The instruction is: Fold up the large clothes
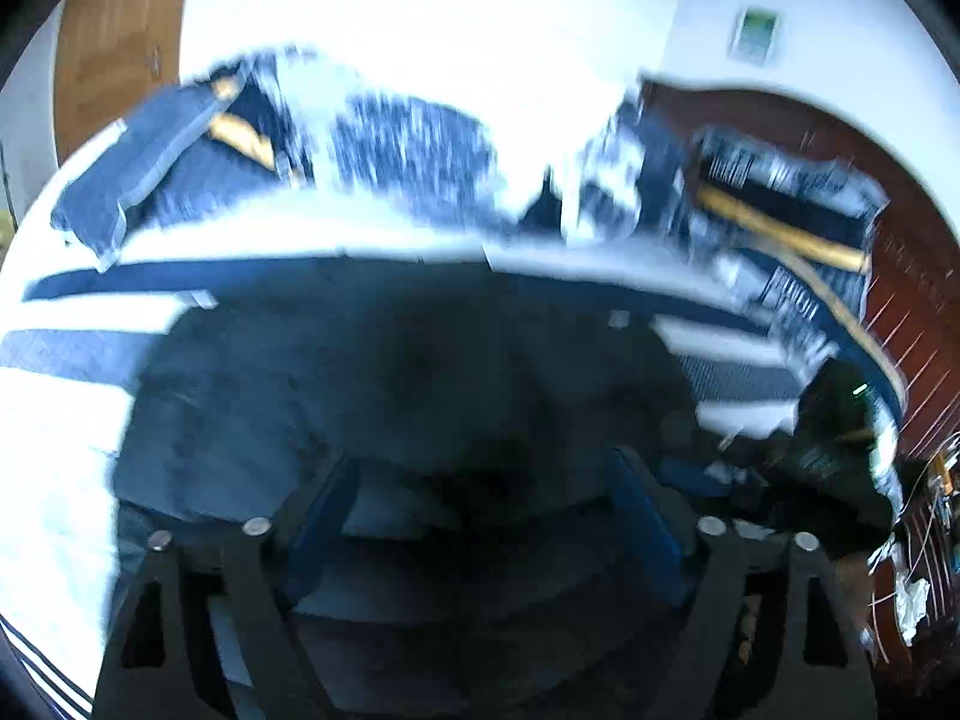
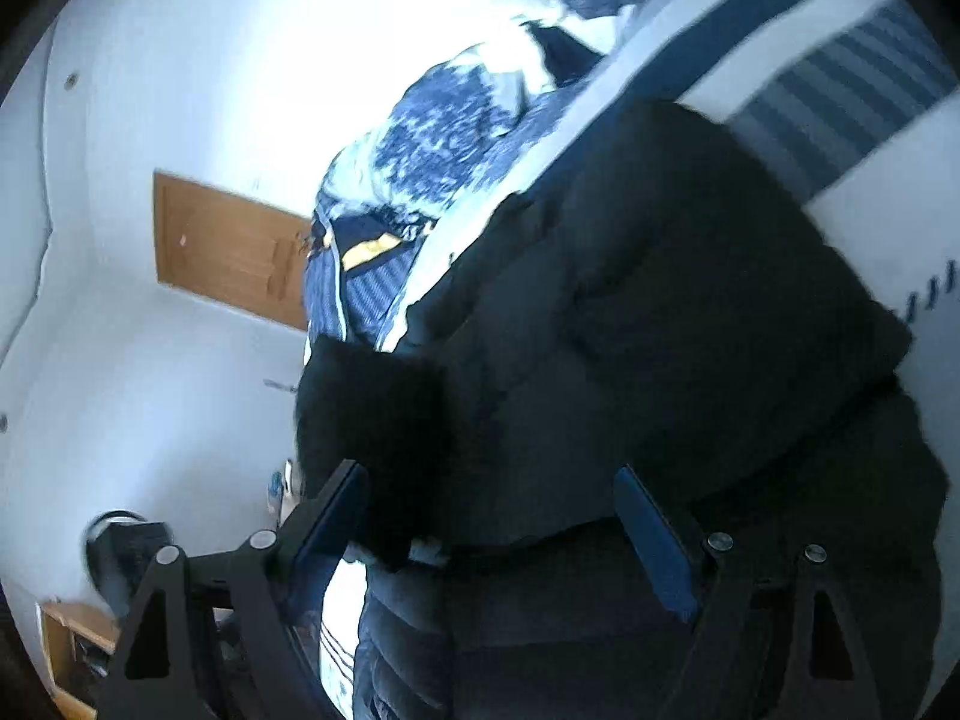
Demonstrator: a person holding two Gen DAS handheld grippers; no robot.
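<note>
A large dark padded jacket (image 1: 408, 396) lies on a bed with a blue and white striped sheet (image 1: 54, 396). In the left wrist view my left gripper (image 1: 480, 510) hovers just over the jacket, its blue-padded fingers (image 1: 324, 516) spread wide with nothing between them. In the right wrist view the same jacket (image 2: 690, 324) fills the frame, bunched in thick folds, with a sleeve end (image 2: 372, 432) hanging left. My right gripper (image 2: 492, 516) is open, its fingers (image 2: 654, 534) either side of the jacket's bulk. The left view is blurred.
A blue patterned duvet (image 1: 414, 150) and a blue pillow (image 1: 132, 180) are piled at the head of the bed. A brown wooden door (image 2: 234, 246) and white walls stand beyond. Reddish-brown furniture (image 1: 900, 276) with clutter stands at the right.
</note>
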